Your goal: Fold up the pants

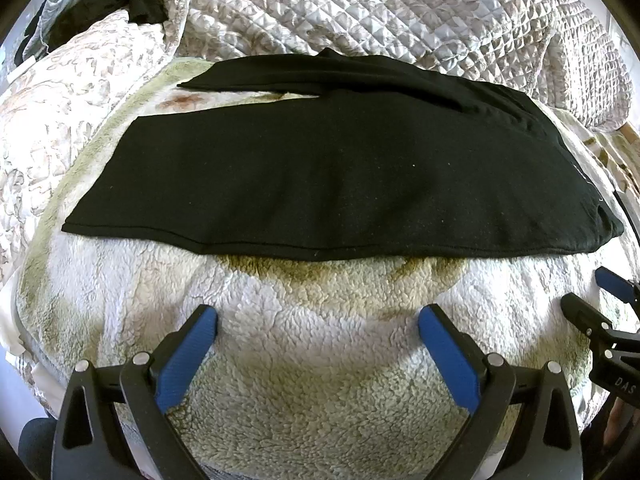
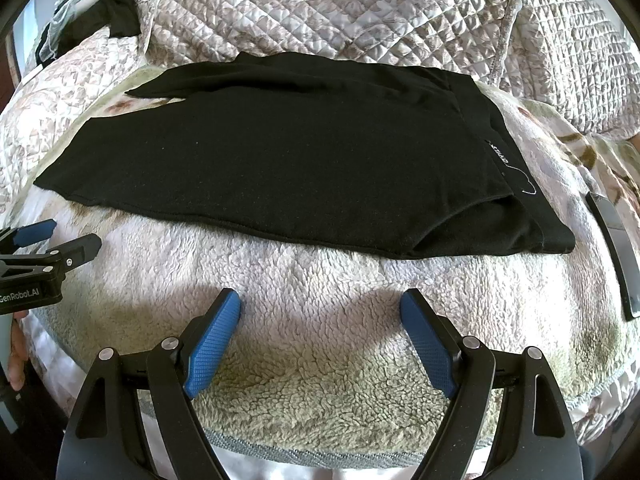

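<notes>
Black pants (image 1: 320,168) lie flat on a fleecy blanket, legs folded one over the other, waistband to the right; they also show in the right wrist view (image 2: 280,160), with a white label near the waistband (image 2: 505,158). My left gripper (image 1: 318,320) is open and empty, held over the blanket just short of the pants' near edge. My right gripper (image 2: 320,304) is open and empty, also short of the near edge. Each gripper shows at the edge of the other's view: the right gripper (image 1: 600,300) and the left gripper (image 2: 60,236).
The fleecy blanket (image 1: 320,380) covers the bed. A quilted bedspread (image 1: 360,12) is bunched behind the pants. Dark clothing (image 1: 100,4) lies at the far left. A dark flat phone-like object (image 2: 616,252) lies on the blanket right of the waistband.
</notes>
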The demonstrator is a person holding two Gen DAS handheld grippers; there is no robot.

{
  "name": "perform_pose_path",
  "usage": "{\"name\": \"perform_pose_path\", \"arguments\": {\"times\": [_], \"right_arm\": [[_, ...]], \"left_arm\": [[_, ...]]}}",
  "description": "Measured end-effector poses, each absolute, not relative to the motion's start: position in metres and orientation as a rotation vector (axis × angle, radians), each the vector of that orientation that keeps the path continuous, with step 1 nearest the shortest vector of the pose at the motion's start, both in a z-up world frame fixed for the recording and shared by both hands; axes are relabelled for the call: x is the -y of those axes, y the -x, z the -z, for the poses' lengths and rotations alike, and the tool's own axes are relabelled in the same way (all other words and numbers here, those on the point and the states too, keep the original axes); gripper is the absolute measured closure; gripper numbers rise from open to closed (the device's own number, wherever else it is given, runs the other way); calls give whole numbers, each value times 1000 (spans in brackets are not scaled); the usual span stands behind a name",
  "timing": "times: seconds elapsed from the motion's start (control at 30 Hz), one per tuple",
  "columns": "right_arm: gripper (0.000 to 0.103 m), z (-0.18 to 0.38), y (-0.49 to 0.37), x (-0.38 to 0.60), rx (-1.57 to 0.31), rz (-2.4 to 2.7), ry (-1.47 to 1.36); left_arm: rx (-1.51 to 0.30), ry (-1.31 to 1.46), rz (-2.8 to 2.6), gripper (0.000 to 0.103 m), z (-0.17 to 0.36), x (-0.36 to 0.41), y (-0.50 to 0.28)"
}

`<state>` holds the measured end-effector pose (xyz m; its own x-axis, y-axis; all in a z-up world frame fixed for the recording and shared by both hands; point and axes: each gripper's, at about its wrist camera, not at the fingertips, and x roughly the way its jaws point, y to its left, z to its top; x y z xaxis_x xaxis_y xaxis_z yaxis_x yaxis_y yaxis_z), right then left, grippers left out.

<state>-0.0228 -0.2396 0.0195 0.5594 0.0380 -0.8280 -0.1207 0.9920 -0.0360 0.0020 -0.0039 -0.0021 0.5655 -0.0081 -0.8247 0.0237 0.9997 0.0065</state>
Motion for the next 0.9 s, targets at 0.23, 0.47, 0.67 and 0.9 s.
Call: {"name": "perform_pose_path", "arguments": {"times": [0.23, 0.47, 0.67, 0.9], "right_arm": [[21, -20, 24, 239, -975, -94, 92], [21, -20, 24, 239, -976, -96, 94], [21, -20, 24, 235, -973, -100, 92], [21, -20, 25, 238, -978, -110, 98]], "left_arm": [[-968, -20, 19, 1, 2, 5, -2], [-965, -21, 21, 1, 2, 6, -1], [-962, -23, 24, 1, 2, 6, -1], [-954, -22, 29, 1, 2, 4, 0]]}}
